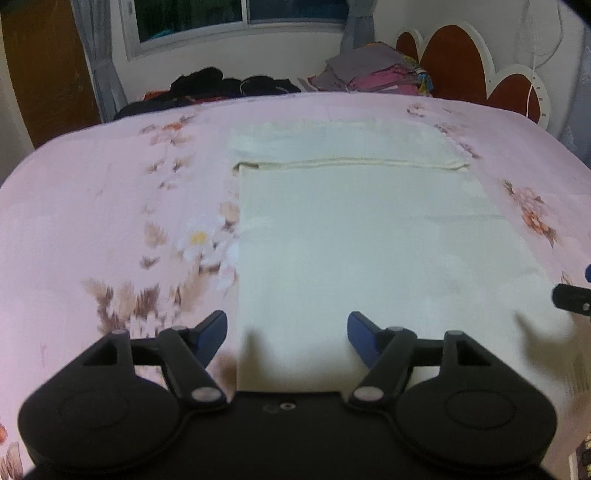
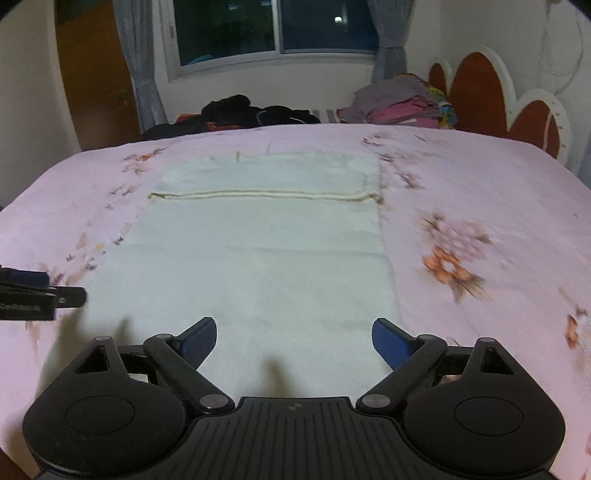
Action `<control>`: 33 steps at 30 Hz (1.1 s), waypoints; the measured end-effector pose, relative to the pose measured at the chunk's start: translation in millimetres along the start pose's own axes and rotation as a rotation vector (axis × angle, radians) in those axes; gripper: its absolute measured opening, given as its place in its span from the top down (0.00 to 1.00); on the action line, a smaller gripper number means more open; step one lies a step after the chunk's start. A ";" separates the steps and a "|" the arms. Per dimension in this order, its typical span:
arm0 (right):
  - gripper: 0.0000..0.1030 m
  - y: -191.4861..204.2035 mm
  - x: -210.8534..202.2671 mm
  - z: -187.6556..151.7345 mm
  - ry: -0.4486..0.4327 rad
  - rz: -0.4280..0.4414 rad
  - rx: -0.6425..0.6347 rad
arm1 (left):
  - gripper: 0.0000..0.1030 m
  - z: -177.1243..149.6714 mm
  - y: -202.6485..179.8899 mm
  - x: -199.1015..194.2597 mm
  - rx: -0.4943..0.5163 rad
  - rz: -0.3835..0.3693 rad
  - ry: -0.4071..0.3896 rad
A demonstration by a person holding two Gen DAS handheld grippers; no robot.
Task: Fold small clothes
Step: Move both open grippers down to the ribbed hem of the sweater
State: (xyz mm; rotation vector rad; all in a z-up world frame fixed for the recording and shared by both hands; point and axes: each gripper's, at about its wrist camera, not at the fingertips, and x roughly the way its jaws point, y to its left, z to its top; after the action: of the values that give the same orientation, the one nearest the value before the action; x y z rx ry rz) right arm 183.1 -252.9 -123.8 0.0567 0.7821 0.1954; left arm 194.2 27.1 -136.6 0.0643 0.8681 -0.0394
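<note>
A cream-white garment (image 1: 369, 229) lies flat on the pink floral bedsheet (image 1: 92, 221), folded into a long rectangle with a hem seam across its far part. It also shows in the right wrist view (image 2: 258, 266). My left gripper (image 1: 287, 332) is open and empty, hovering over the garment's near left corner. My right gripper (image 2: 294, 339) is open and empty over the garment's near right edge. The right gripper's tip (image 1: 570, 299) shows at the right edge of the left wrist view; the left gripper (image 2: 37, 295) shows at the left edge of the right wrist view.
A pile of dark clothes (image 1: 221, 86) and a stack of folded grey and pink clothes (image 1: 373, 72) lie at the bed's far edge. A red-and-white headboard (image 1: 454, 62) stands at the far right. A window with curtains (image 2: 277, 26) is behind.
</note>
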 end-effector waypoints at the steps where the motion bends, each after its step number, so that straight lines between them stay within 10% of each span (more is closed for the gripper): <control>1: 0.12 -3.8 -2.7 -4.1 0.004 -0.006 0.004 | 0.32 -4.3 1.5 -0.9 -0.004 0.001 0.005; 27: 0.13 -48.1 -14.5 -80.4 0.157 -0.038 0.074 | 0.43 -84.3 28.6 -9.4 -0.145 -0.068 0.144; 33: 0.35 -42.1 -7.3 -76.4 0.161 -0.016 0.081 | 0.62 -84.0 27.2 -10.4 -0.179 -0.111 0.156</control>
State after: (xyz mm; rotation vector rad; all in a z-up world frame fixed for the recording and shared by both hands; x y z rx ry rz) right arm 130.7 -297.3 -178.0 0.1122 0.9507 0.1547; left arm 125.2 60.5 -181.7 -0.1501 1.0268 -0.0608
